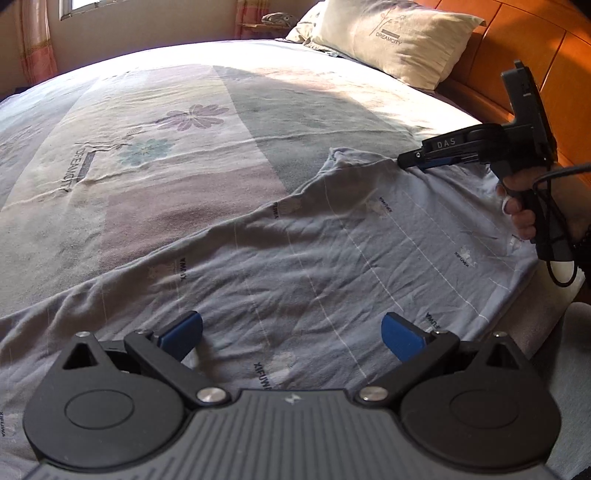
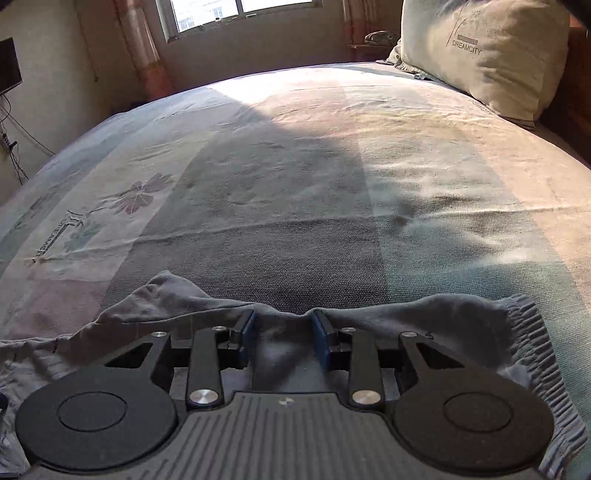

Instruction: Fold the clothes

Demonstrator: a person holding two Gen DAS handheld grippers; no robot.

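**Blue-grey garment flat on bed; right tool at its far edge, left tool spread above it**

Setting: a bed covered with a pale patchwork bedsheet [image 1: 155, 122] printed with purple and teal flowers and the word DREAMCITY. A cream pillow [image 1: 395, 37] with the same lettering leans on an orange wooden headboard [image 1: 517, 48] at the far right. A window [image 2: 229, 14] with pinkish curtains sits in the far wall. Sunlight falls across the far half of the sheet.

Task item: a blue-grey cotton garment [image 1: 314, 266] with thin white lines and small XIFUWA print lies spread out, lightly wrinkled, on the near side of the bed. It runs from the lower left of the left wrist view up to the right. In the right wrist view its ribbed elastic band [image 2: 532, 354] shows at the right edge.

Left gripper [image 1: 291, 332]: jaws spread wide, blue pads well apart, nothing between them. It hangs above the garment's near part; contact with the cloth cannot be told.

Right gripper [image 2: 283, 334]: jaws partly closed with a gap left between the blue pads. A raised ridge of the garment's far edge sits in that gap, and the cloth bunches against both pads. Whether the fold is firmly pinched cannot be told. From the left wrist view, a hand [image 1: 517, 206] holds this tool's handle, and its tip lies on the garment's far edge.
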